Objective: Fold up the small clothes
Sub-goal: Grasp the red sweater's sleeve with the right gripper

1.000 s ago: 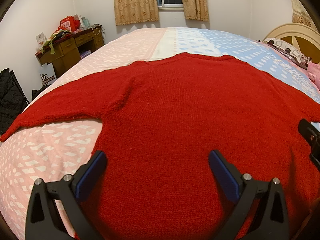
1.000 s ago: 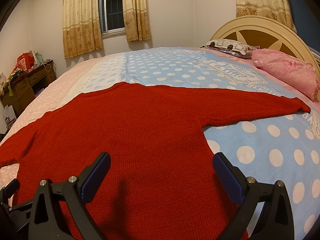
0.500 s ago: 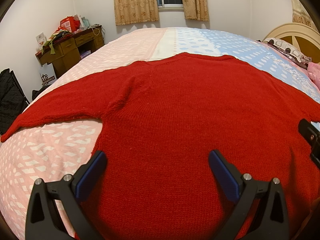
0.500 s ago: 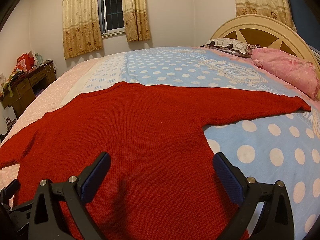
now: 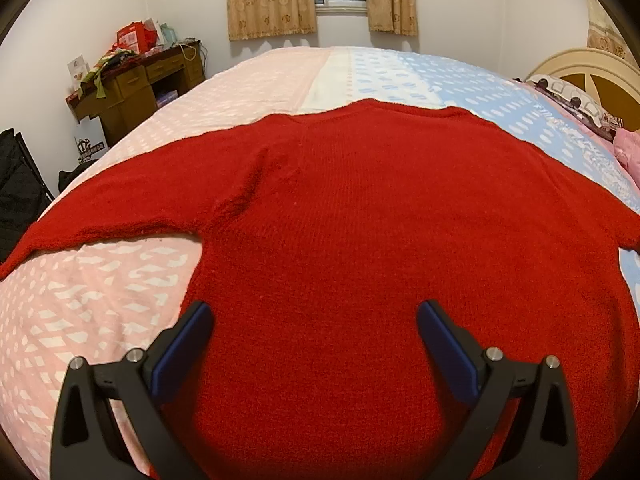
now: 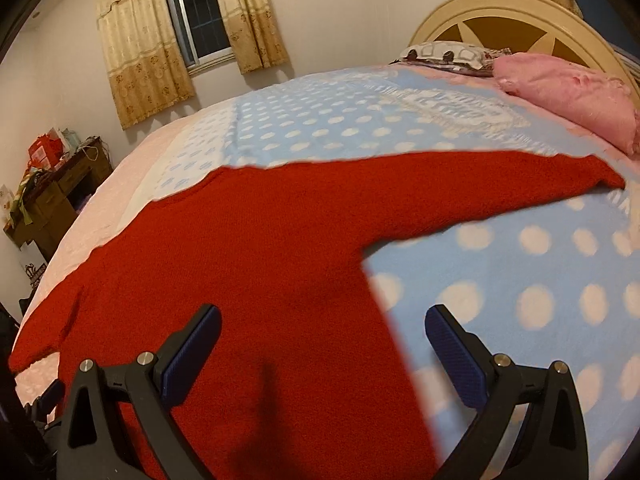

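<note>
At the bottom of the left wrist view, the left claw (image 5: 314, 322) is hovering with its two blue-padded fingers (image 5: 182, 350) spread wide apart, gripping nothing, over the lower body of the red sweater (image 5: 360, 240). At the bottom of the right wrist view, the right claw (image 6: 322, 326) is likewise standing wide open and empty; its left finger is sitting over the red knit while its right finger is over the blue dotted bedspread (image 6: 520, 280), so the sweater's side edge is running between them. That view is tilting and looking slightly blurred.

The sweater is lying flat and spread out on the bed, filling the middle of both frames. In the left wrist view, one sleeve (image 5: 100, 224) is stretching toward the left edge of the frame across the pink patterned half of the cover (image 5: 80, 300). In the right wrist view, the other sleeve (image 6: 500, 184) is reaching toward the right edge, ending near a pink pillow (image 6: 568, 92) in the upper right.

Farther back, a cream headboard (image 6: 500, 12) is rising behind the pillow. A cluttered wooden desk (image 5: 136, 84) is standing in the upper left of the left wrist view, and a window with beige curtains (image 5: 268, 0) is showing at the top centre.
</note>
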`<action>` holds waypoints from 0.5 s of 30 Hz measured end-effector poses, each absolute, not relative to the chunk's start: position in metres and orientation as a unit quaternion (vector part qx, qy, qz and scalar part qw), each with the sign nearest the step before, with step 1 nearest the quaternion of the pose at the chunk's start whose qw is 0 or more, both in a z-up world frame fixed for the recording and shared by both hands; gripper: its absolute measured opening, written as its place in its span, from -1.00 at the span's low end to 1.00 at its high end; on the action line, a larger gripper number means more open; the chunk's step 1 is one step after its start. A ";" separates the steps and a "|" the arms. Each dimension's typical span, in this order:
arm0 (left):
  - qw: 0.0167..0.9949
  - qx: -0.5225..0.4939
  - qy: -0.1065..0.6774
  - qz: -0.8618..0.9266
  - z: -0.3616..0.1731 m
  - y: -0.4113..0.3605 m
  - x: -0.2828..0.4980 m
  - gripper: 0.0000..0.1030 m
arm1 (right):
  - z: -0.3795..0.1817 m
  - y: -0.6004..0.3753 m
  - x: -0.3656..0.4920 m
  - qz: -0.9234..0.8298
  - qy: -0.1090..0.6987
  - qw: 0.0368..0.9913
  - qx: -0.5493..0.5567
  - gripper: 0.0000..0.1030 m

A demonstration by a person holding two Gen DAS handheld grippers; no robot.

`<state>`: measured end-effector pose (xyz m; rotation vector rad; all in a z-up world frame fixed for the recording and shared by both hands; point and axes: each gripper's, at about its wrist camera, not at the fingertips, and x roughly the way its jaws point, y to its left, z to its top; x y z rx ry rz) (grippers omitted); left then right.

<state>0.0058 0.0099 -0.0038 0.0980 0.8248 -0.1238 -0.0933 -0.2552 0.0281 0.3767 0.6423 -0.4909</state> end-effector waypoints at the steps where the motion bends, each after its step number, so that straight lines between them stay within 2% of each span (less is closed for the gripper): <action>1: 0.913 0.047 0.401 -0.061 -0.004 0.010 0.006 1.00 | 0.034 -0.268 -0.099 -0.247 0.304 0.902 0.183 0.97; 5: 0.913 0.047 0.402 -0.061 -0.004 0.010 0.005 1.00 | 0.063 -0.349 -0.132 -0.331 0.272 0.883 0.193 0.96; 8: 0.912 0.048 0.402 -0.061 -0.004 0.009 0.005 1.00 | 0.074 -0.425 -0.165 -0.400 0.249 0.851 0.233 0.65; 12: 0.912 0.048 0.404 -0.061 -0.004 0.009 0.006 1.00 | 0.065 -0.509 -0.199 -0.489 0.243 0.789 0.282 0.64; 15: 0.911 0.048 0.406 -0.061 -0.004 0.009 0.007 1.00 | 0.048 -0.543 -0.199 -0.497 0.277 0.768 0.296 0.64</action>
